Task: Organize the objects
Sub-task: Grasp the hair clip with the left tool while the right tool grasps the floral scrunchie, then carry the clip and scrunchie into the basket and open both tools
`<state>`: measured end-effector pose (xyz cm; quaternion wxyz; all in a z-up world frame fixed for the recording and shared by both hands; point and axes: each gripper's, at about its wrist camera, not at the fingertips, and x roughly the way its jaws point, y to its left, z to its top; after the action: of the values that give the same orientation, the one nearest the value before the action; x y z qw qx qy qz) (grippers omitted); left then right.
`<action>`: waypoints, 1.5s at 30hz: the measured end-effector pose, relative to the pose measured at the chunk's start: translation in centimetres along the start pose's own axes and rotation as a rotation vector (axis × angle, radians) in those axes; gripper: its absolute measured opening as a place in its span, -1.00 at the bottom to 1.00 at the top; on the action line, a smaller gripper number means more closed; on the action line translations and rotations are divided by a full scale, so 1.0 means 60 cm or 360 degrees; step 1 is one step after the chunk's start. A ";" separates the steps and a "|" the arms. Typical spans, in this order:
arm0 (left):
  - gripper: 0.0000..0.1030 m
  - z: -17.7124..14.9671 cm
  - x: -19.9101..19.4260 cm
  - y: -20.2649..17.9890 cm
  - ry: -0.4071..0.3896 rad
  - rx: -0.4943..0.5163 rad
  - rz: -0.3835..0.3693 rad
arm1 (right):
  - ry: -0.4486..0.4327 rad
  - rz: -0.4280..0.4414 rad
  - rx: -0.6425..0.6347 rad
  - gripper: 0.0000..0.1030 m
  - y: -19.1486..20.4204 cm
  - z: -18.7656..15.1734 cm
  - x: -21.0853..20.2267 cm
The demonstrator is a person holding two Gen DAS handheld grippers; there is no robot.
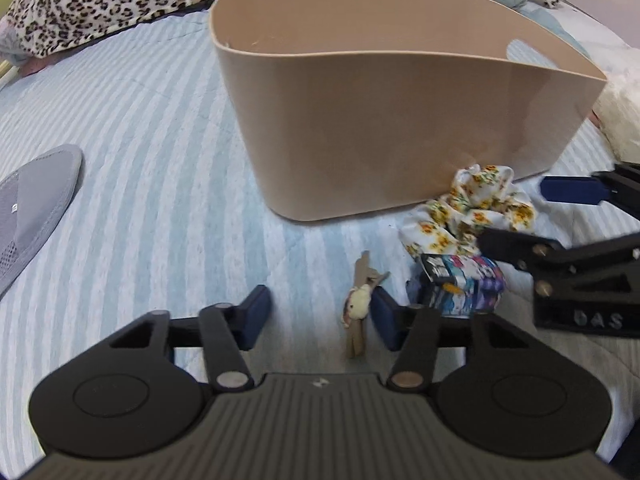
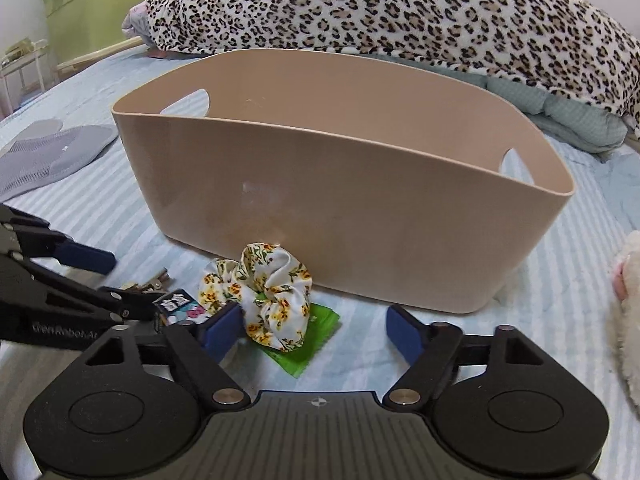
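A beige plastic basket [image 1: 400, 128] [image 2: 344, 216] stands on the striped bed sheet. In front of it lie a floral scrunchie [image 1: 476, 204] [image 2: 264, 288], a green packet [image 2: 308, 340] under it, a small printed box [image 1: 464, 284] [image 2: 176, 304] and a wooden clip with a small yellow chick [image 1: 360, 304]. My left gripper [image 1: 320, 316] is open, low over the sheet, its right finger beside the clip. My right gripper [image 2: 316, 328] is open, its left finger next to the scrunchie. Each gripper shows in the other's view [image 1: 560, 220] [image 2: 80, 276].
A leopard-print blanket [image 2: 400, 12] is heaped behind the basket. A grey slipper [image 1: 28, 216] [image 2: 48, 156] lies at the left. A white plush toy [image 2: 628, 300] sits at the right. A green cabinet [image 2: 100, 4] stands at the far left.
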<state>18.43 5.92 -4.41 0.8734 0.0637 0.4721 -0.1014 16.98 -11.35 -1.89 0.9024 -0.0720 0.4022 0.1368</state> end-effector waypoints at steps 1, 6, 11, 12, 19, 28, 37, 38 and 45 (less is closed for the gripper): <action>-0.22 -0.001 -0.001 -0.002 -0.0006 0.0017 -0.0016 | 0.0006 0.0016 0.0012 0.34 0.000 0.001 0.003; -0.78 -0.003 -0.004 -0.013 -0.0006 0.0071 -0.0054 | 0.0073 0.0121 0.0053 -0.45 0.001 0.001 0.011; -0.78 -0.003 -0.015 -0.017 -0.0052 0.0075 -0.0060 | 0.0080 0.0155 0.0073 -0.83 0.001 -0.006 0.002; -0.78 -0.004 -0.019 -0.017 -0.0058 0.0076 -0.0062 | 0.0069 0.0151 0.0076 -0.85 0.000 -0.007 -0.002; -0.78 -0.003 -0.047 -0.021 -0.0110 0.0085 -0.0075 | -0.0010 0.0139 0.0098 -0.87 -0.018 -0.006 -0.054; -0.78 0.001 -0.129 -0.029 -0.0276 0.0089 -0.0085 | -0.0179 0.0127 0.0133 -0.87 -0.047 0.001 -0.144; -0.78 0.056 -0.189 -0.033 -0.0460 0.0069 -0.0079 | -0.0406 0.0042 0.0187 -0.87 -0.087 0.041 -0.220; -0.78 0.066 -0.191 -0.035 -0.0468 0.0063 -0.0085 | -0.0420 0.0038 0.0206 -0.87 -0.092 0.046 -0.222; -0.78 0.141 -0.182 -0.058 -0.0534 0.0048 -0.0083 | -0.0476 0.0031 0.0318 -0.87 -0.124 0.088 -0.201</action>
<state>18.62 2.04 9.28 0.9360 0.0468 0.3195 -0.1404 15.27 -19.45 10.77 0.9534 0.0431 0.2759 0.1140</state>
